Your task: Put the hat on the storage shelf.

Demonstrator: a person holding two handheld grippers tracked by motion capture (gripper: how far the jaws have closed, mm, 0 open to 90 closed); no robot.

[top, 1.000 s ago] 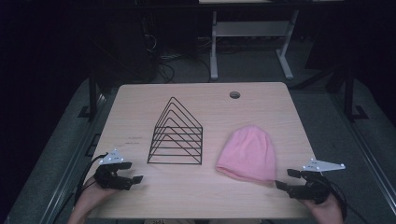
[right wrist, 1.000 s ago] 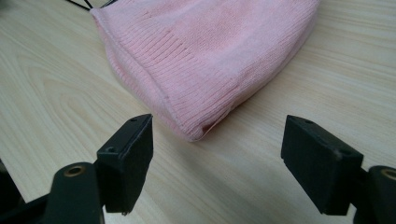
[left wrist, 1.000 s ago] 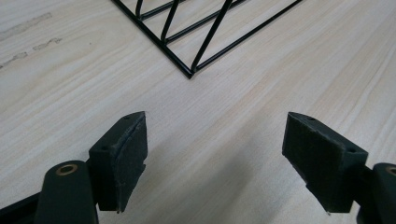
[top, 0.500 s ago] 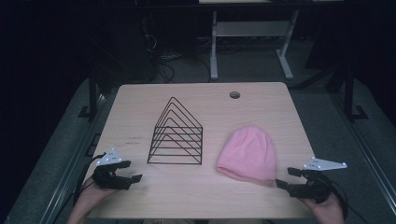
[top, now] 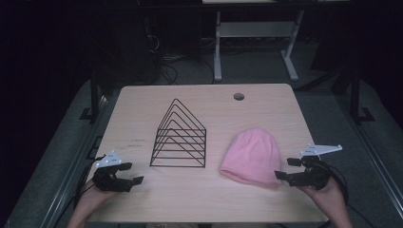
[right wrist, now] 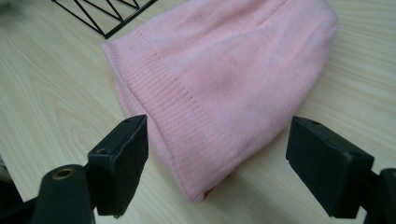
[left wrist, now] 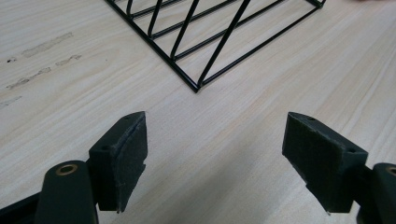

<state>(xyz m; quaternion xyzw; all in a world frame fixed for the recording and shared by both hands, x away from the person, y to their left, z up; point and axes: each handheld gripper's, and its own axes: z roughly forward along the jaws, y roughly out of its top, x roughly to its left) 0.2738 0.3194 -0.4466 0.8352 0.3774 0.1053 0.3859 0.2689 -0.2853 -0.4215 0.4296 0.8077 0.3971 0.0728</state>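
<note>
Clearly the right gripper (top: pixel 284 168) is the nearer one: the pink beanie (top: pixel 252 156) lies flat on the table (top: pixel 142 109) at its nine o'clock in the high view, ribbed brim toward the person, crown pointing twelve. Its jaws have just been opening, now wide, nothing between them.

Overhead camera looks forward and down on the table (top: pixel 142 114); both gripper cameras sit close above it, sharing the wire rack (top: pixel 179 137).
</note>
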